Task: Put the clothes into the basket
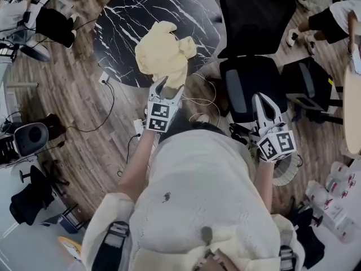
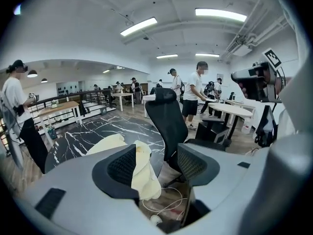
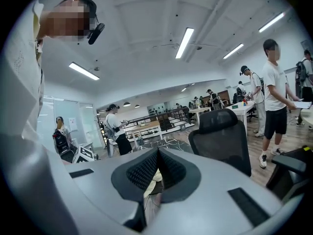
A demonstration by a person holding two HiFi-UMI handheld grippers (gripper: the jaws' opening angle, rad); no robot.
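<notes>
A pale yellow garment (image 1: 163, 52) lies bunched on the near edge of a round black marble table (image 1: 121, 21). My left gripper (image 1: 169, 85) is at the garment's lower edge, jaws open. In the left gripper view the yellow garment (image 2: 143, 173) hangs in the gap beside the left pad (image 2: 122, 166), and the pads of the left gripper (image 2: 156, 163) do not press on it. My right gripper (image 1: 263, 101) hovers over the chair seat, and in its own view the right gripper (image 3: 156, 161) is shut and empty. A white mesh basket (image 1: 286, 175) peeks out beside the right gripper's marker cube.
A black office chair (image 1: 251, 44) stands right of the table, directly ahead of my right gripper. White cables (image 1: 204, 103) trail on the wood floor below the table edge. Several people stand around the room, one beside the table (image 2: 19, 116). A round light table (image 1: 352, 106) is at the far right.
</notes>
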